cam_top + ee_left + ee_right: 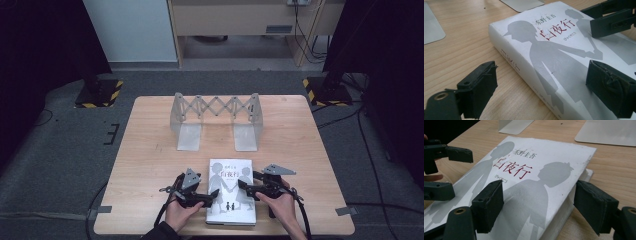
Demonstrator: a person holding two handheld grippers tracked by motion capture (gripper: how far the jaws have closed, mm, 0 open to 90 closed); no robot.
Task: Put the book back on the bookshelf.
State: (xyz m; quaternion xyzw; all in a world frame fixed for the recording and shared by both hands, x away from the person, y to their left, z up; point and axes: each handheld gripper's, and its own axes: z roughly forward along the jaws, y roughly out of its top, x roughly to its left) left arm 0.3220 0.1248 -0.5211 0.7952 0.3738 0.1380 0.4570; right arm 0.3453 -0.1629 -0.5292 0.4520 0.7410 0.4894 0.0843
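A thick white book [231, 172] with grey silhouettes and red characters on its cover lies flat near the table's front edge. My left gripper [214, 198] stands open at the book's left side. In the left gripper view the left gripper [544, 90] straddles the spine of the book [549, 50], one jaw low beside it over the wood, the other over the cover. My right gripper [245, 189] is open at the right side. In the right gripper view the right gripper [541, 206] brackets the page edge of the book [536, 177], its pads clear of it.
A metal expanding book rack [215, 107] with two flat base plates stands upright behind the book, mid-table. Bare wooden table [150, 165] lies to either side. The floor beyond holds black stands and cables.
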